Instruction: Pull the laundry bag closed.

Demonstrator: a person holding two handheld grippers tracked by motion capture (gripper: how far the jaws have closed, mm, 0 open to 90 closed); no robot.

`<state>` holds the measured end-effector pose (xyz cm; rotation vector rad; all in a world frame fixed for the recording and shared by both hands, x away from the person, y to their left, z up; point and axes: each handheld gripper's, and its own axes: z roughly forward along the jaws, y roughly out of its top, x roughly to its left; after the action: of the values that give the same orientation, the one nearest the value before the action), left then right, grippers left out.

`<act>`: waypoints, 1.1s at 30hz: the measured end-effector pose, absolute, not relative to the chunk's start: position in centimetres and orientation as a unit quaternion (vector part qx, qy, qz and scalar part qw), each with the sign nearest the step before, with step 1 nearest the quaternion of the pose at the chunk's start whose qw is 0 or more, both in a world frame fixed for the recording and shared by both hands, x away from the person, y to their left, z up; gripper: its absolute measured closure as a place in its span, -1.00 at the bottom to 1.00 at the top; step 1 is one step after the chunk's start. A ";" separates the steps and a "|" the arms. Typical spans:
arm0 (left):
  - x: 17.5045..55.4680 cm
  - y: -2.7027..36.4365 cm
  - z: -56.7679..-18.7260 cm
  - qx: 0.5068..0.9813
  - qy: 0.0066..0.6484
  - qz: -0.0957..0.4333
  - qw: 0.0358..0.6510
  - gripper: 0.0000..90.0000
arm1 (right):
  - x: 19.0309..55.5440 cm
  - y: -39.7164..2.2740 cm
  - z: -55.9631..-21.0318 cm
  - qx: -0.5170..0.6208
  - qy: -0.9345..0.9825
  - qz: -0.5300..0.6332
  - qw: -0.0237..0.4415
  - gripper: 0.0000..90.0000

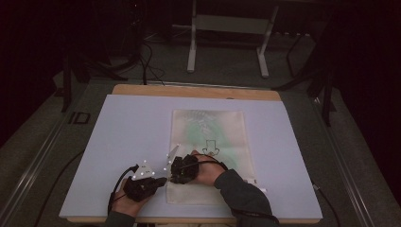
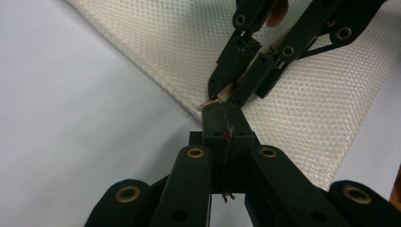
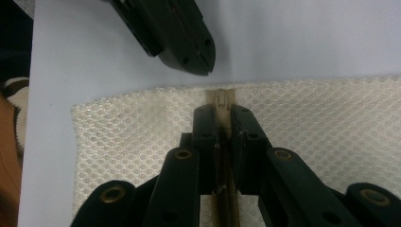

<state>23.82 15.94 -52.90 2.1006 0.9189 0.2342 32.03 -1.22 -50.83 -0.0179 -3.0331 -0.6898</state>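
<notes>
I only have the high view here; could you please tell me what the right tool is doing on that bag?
Observer: The right tool is shut on the beige zipper, right at the edge of the bag.
Operator: Thank you. What is the bag made of?
Observer: White open mesh; the weave is plain in both gripper views.
Operator: And the left tool?
Observer: The left tool has its jaws shut. Its tip sits just off the bag's edge, close to the right tool's tip. I cannot tell whether it grips anything.
</notes>
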 end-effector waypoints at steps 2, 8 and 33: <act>23.8 15.7 -53.0 0.835 0.361 0.088 0.407 0.97 | 32.0 -1.2 -50.8 -0.006 -0.975 -0.222 0.016 0.82; 23.8 15.0 -53.3 0.845 0.345 0.081 0.400 0.97 | 32.0 -1.2 -50.8 -0.009 -0.975 -0.222 0.018 0.82; 23.1 13.6 -53.4 0.883 0.277 0.111 0.362 0.99 | 32.1 -1.3 -50.9 -0.004 -0.974 -0.224 0.021 0.82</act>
<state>23.13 13.61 -53.42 2.2739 0.7120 0.2869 32.09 -1.29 -50.88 -0.0128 -3.0196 -0.6957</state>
